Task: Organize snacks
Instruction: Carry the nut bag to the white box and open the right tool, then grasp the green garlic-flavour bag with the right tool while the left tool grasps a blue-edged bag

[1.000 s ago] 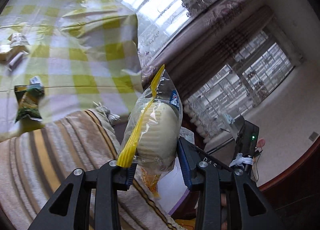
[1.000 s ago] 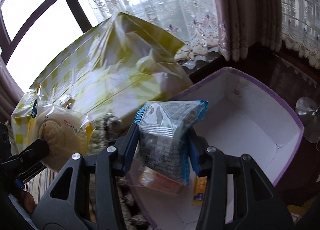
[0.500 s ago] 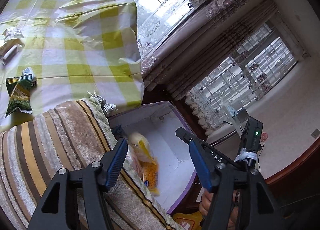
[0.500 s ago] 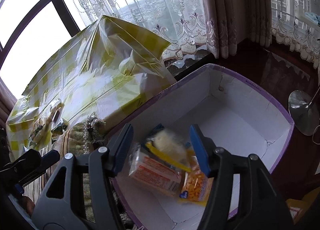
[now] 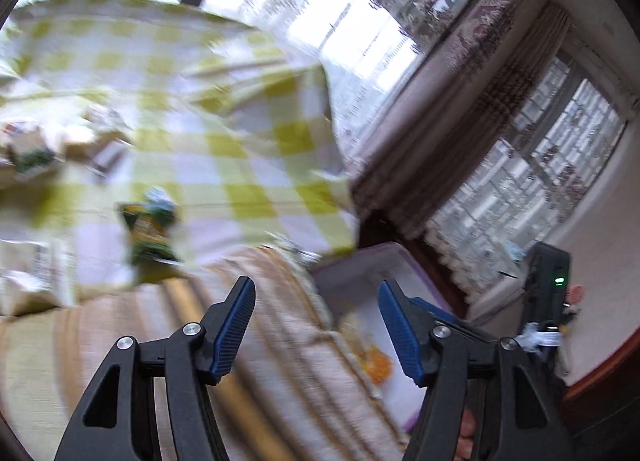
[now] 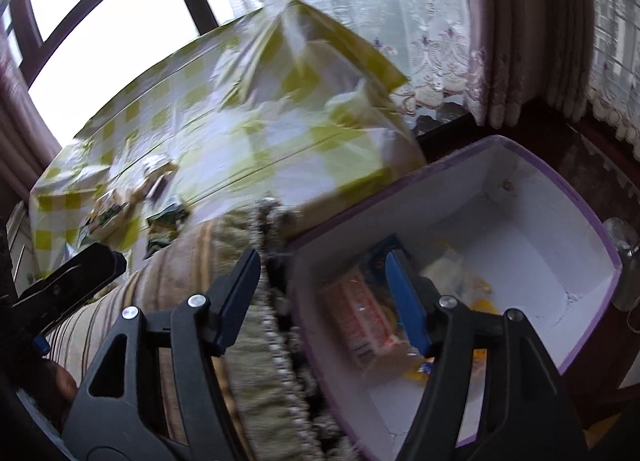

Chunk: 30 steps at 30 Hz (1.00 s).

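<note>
My left gripper is open and holds nothing, hovering over a striped cushion beside the white box with a purple rim. The jaws of my right gripper are opening with nothing between them, above the box's near left corner. Several snack packets lie in the box, among them a red-orange one and a yellow one. An orange packet shows in the left wrist view. A green packet lies on the checked tablecloth. The picture is blurred by motion.
More small packets lie further back on the yellow-checked table. The fringed striped cushion sits between table and box. Curtains and windows stand behind. A hand holds the left gripper at the left edge.
Both grippers opened and let go of their packets: the bun packet and the blue packet now lie in the box. Both views have swung left, toward the table.
</note>
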{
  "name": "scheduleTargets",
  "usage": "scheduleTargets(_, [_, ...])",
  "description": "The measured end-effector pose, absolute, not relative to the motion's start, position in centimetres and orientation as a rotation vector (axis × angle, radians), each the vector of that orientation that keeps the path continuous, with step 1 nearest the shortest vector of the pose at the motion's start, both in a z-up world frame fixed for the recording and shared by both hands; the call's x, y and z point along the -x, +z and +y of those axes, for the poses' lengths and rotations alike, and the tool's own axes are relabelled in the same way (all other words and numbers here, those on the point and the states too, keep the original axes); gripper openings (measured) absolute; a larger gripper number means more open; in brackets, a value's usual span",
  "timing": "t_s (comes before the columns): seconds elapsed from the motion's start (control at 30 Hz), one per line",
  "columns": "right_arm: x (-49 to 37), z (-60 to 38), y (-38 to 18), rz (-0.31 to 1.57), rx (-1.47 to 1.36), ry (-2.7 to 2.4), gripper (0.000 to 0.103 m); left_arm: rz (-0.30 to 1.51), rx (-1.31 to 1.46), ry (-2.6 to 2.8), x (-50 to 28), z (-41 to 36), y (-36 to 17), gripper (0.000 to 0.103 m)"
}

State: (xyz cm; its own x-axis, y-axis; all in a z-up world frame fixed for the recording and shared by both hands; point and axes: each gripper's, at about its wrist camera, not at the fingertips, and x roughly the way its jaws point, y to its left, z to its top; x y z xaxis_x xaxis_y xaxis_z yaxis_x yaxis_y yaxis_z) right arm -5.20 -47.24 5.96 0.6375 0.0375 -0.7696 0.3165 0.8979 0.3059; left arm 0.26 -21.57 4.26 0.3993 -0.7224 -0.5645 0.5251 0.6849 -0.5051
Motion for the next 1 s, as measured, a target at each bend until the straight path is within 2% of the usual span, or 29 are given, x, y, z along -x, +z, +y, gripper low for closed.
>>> scheduleTargets(0.13, [4.1, -44.7, 6.9, 0.862, -0.389, -0.113, 0.073, 0.818, 0.261, -0.667, -0.6, -17.5, 4.3, 0.065])
scheduleTargets(0.5, [0.3, -37.8, 7.6, 0.869, -0.313, 0.019, 0.073, 0.785, 0.383, -0.344, -2.9, -7.0, 3.6, 0.065])
scheduleTargets(0.7, [-1.4, -35.1, 7.5, 0.885, -0.254, 0.059, 0.074, 0.803, 0.495, -0.210, -3.8, -3.3, 2.2, 0.065])
scheduleTargets(1.0, [-5.3, -32.4, 5.4, 0.961, -0.210, 0.083, 0.074, 0.845, 0.513, -0.087, -4.6, 1.6, 0.3, 0.065])
